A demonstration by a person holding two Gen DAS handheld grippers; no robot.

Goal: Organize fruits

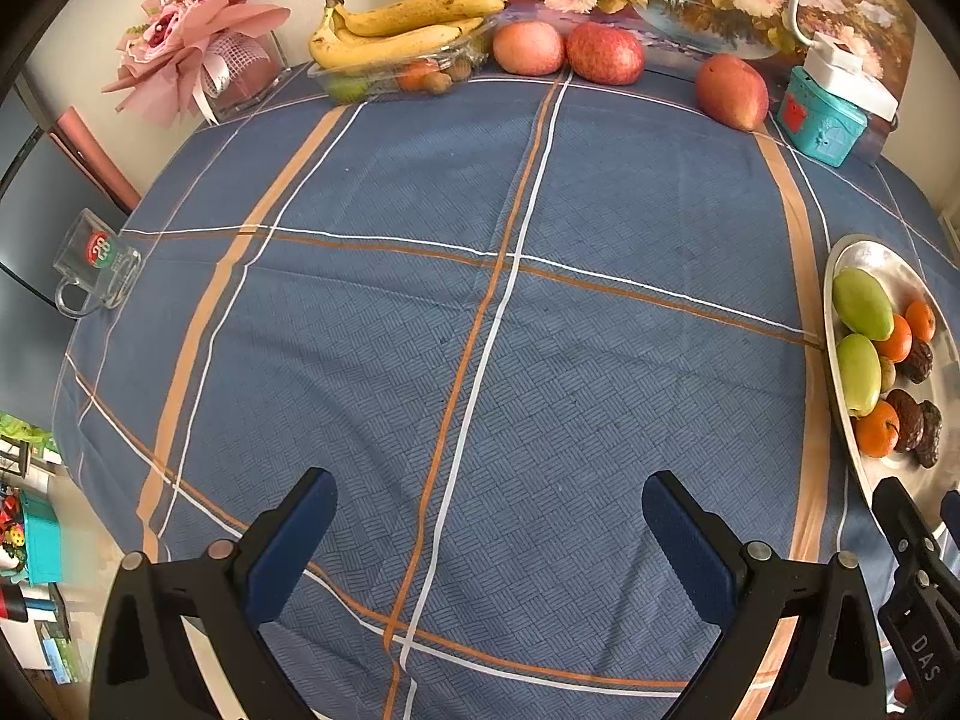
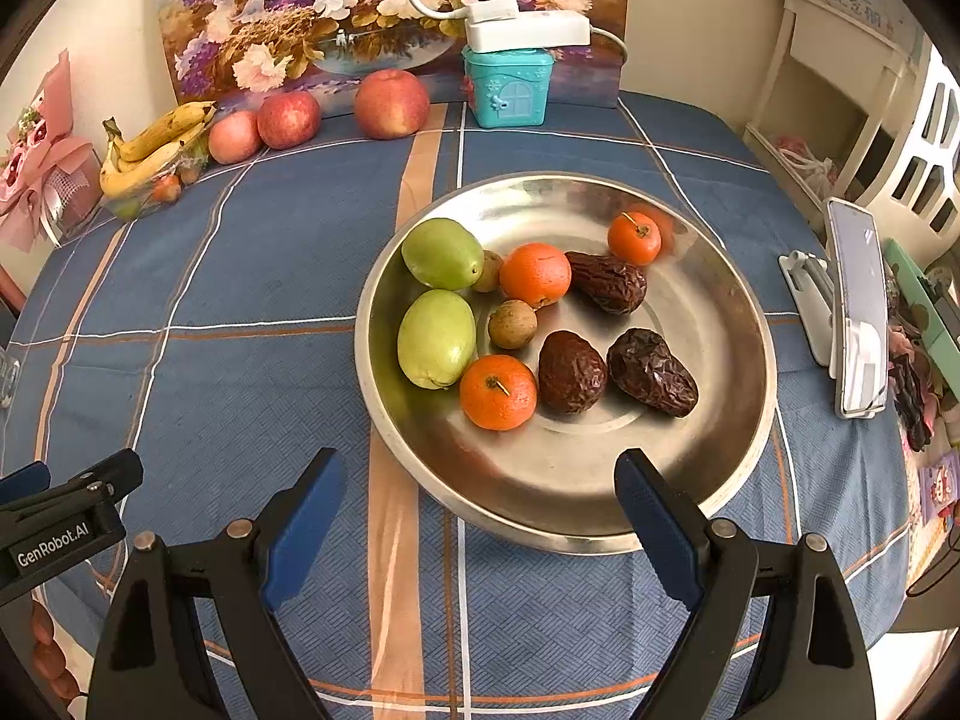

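Note:
A round steel plate point(image 2: 708, 468) holds two green fruits point(image 2: 436, 337), three small oranges point(image 2: 498, 391), three dark wrinkled dates point(image 2: 651, 371) and two small brown fruits point(image 2: 512, 324). My right gripper point(image 2: 480, 510) is open and empty, hovering over the plate's near rim. My left gripper point(image 1: 489, 531) is open and empty above bare tablecloth, left of the plate point(image 1: 864, 252). At the back, bananas point(image 1: 396, 27) lie on a clear tray point(image 1: 372, 75) of small fruits, next to three red apples point(image 1: 605, 53).
A blue checked cloth point(image 1: 420, 300) covers the table. A glass mug point(image 1: 99, 264) stands at the left edge, a pink bouquet point(image 1: 186, 42) at the back left, a teal house-shaped box point(image 2: 509, 87) by the painting, a phone on a stand point(image 2: 855, 312) at right.

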